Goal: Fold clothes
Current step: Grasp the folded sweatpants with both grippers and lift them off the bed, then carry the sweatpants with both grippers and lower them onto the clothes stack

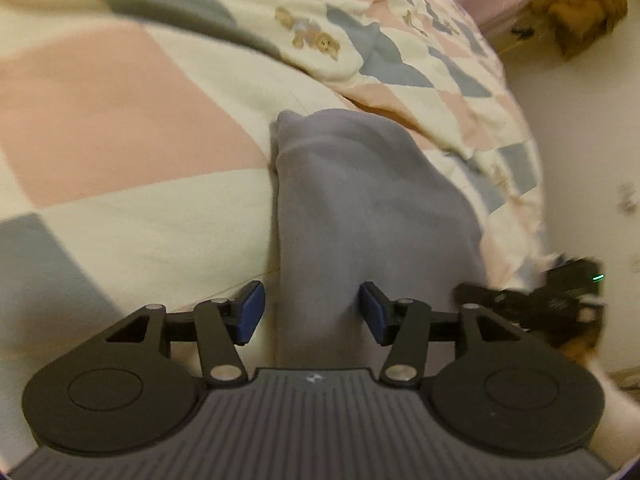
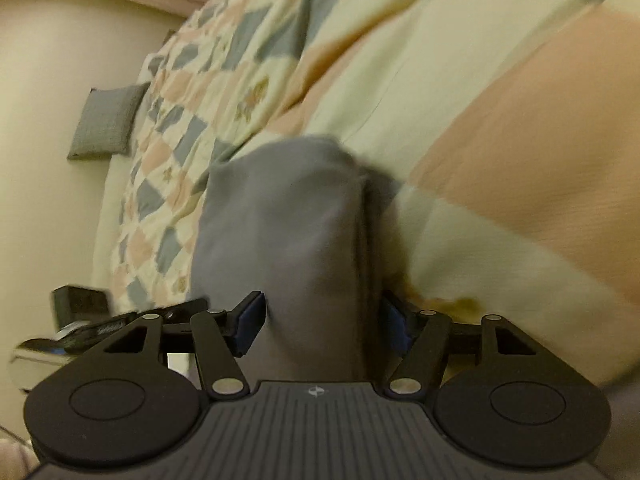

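**Grey cloth between both pairs of jaws**

The left gripper [image 1: 312, 312] has its jaws apart, and the grey cloth [image 1: 360, 208] runs between them, long axis straight ahead over the quilt [image 1: 140, 128]. The right gripper [image 2: 324, 320] also straddles it; whether it clamps, one cannot tell.

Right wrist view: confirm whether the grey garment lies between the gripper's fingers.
Yes, the grey garment runs down between the two blue-padded fingers of the right gripper, over the checked quilt.

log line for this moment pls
phase: fold underway | left tool: fingers around grey garment | right tool: fingers around same garment | surface: patchwork quilt
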The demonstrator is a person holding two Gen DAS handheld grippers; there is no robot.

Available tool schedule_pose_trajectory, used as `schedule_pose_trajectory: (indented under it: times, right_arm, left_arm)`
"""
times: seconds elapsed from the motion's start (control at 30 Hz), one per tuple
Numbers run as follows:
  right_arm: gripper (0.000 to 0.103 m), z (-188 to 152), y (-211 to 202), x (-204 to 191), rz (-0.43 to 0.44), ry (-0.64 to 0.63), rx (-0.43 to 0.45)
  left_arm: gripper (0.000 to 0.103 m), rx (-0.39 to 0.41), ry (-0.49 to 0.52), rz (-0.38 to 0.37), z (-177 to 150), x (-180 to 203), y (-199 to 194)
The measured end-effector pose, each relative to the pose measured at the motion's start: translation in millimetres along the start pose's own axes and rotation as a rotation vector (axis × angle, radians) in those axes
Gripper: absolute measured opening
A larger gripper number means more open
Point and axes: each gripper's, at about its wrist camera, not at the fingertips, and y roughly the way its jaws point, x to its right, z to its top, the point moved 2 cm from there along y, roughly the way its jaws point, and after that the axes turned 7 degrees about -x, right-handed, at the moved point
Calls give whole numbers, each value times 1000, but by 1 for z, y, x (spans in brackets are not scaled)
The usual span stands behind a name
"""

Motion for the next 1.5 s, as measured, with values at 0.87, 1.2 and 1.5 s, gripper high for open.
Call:
schedule_pose_trajectory:
  times: [0.87, 1.2, 1.5]
  right_arm:
    - [30, -244, -280, -24, 43, 556, 1151]
    - [31, -284, -437, 87, 7, 758, 1446]
    - [37, -263, -444, 167, -75, 859, 1403]
  left_arm:
    - [26, -467, 1125, -279, 42, 457, 89]
    - [26, -603, 1408, -389, -29, 697, 249]
    - [32, -671, 1378, -278, -34, 722, 370]
